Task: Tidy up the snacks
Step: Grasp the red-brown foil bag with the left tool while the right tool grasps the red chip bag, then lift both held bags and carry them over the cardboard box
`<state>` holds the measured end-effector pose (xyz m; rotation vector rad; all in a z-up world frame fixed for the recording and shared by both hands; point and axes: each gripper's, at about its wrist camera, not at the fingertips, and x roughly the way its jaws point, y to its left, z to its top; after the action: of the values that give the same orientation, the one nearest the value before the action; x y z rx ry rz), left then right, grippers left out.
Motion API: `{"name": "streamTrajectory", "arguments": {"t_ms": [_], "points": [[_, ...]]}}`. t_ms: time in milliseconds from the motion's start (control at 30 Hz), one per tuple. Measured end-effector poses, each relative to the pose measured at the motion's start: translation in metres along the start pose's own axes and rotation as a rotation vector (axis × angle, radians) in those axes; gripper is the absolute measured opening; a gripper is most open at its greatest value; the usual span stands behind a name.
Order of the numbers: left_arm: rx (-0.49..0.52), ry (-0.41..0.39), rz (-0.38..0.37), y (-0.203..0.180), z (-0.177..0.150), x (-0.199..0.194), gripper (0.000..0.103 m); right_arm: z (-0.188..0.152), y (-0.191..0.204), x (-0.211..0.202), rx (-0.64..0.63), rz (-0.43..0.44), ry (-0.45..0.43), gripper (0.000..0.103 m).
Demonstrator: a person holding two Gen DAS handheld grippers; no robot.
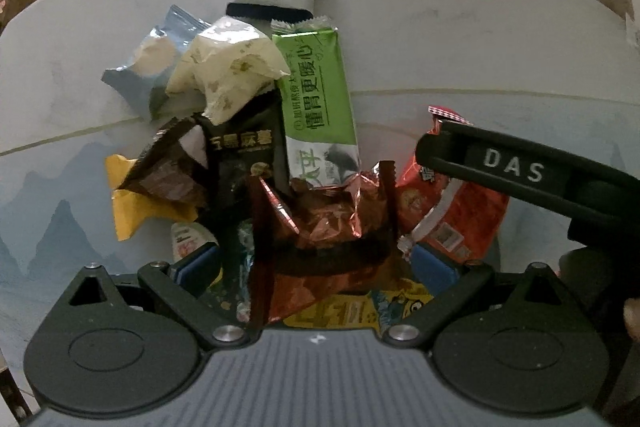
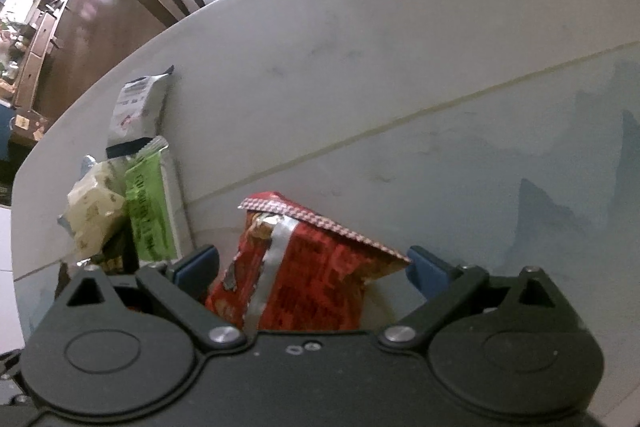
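Many snack packs lie in a heap on my counter (image 1: pixel 460 39). My left hand-held gripper (image 1: pixel 316 263) is spread wide, with a shiny brown pack (image 1: pixel 328 219) between its fingers. My right hand-held gripper (image 2: pixel 312 267) is spread wide too, with a red pack (image 2: pixel 304 275) between its fingers, not squeezed.

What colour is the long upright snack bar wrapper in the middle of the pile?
Bright green with a silver end; the bar shows best in the left wrist view.
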<state>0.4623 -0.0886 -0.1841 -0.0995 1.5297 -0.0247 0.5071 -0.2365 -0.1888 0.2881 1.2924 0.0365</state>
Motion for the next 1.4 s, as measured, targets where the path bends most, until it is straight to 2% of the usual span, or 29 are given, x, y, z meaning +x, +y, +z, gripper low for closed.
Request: {"name": "streamTrajectory", "arguments": {"t_ms": [267,367,533,567,700,833,1033,1400], "points": [[-0.015,0.021,-0.002,-0.004,0.006,0.018,0.101,-0.002,0.009,0.009,-0.047,-0.060,-0.028,0.097],[-0.030,0.003,0.010,-0.004,0.006,0.025,0.100,-0.002,0.010,0.008,-0.065,-0.069,-0.045,0.094],[-0.061,-0.022,-0.030,0.004,0.001,0.025,0.077,-0.007,0.008,0.004,-0.087,-0.066,-0.073,0.091],[-0.061,-0.026,-0.031,0.004,0.000,0.025,0.077,-0.007,0.007,0.003,-0.090,-0.063,-0.075,0.090],[-0.070,-0.052,-0.041,0.009,-0.005,0.015,0.065,-0.009,0.003,-0.001,-0.086,-0.063,-0.083,0.089],[-0.081,-0.053,-0.045,0.016,-0.010,0.008,0.061,-0.010,-0.002,-0.010,-0.071,-0.051,-0.095,0.089],[-0.112,-0.081,-0.050,0.024,-0.022,-0.010,0.060,-0.016,-0.010,-0.032,-0.065,-0.038,-0.123,0.089],[-0.163,-0.188,-0.173,0.042,-0.041,-0.086,0.060,-0.039,-0.015,-0.107,-0.099,0.023,-0.201,0.089]]}}
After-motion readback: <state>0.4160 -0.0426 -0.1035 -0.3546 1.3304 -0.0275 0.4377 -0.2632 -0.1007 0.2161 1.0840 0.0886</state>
